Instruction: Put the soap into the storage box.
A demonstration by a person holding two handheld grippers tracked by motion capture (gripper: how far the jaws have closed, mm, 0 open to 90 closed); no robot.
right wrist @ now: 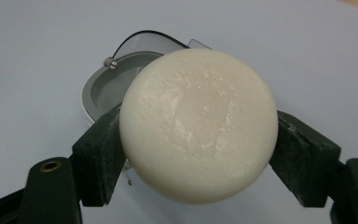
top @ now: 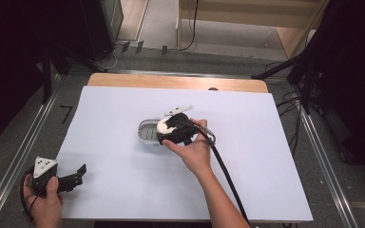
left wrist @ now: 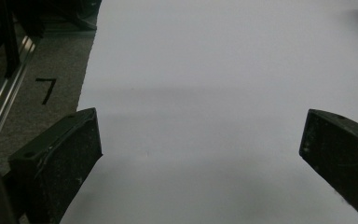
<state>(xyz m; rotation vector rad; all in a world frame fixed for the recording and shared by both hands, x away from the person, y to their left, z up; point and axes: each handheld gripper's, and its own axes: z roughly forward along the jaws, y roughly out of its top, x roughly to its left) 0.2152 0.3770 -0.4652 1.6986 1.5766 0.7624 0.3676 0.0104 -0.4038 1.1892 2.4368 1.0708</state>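
A round cream bar of soap (right wrist: pixel 198 126) is clamped between the two black jaws of my right gripper (right wrist: pixel 198 154), which is shut on it. In the high view the soap (top: pixel 164 125) hangs just above a grey soap dish (top: pixel 147 131) at the middle of the white sheet, and the right gripper (top: pixel 171 130) points left over the dish's right end. The dish (right wrist: pixel 105 88) lies behind and below the soap, with a clear lid edge at its back. My left gripper (top: pixel 78 173) rests at the sheet's near left corner, jaws wide apart with nothing between them (left wrist: pixel 200 154).
A white sheet (top: pixel 247 171) covers the table, with a strip of bare wood (top: pixel 176 81) at the far edge. A black cable (top: pixel 228 175) trails from the right gripper toward the near edge. Metal rails (top: pixel 24 152) and dark stands flank the table.
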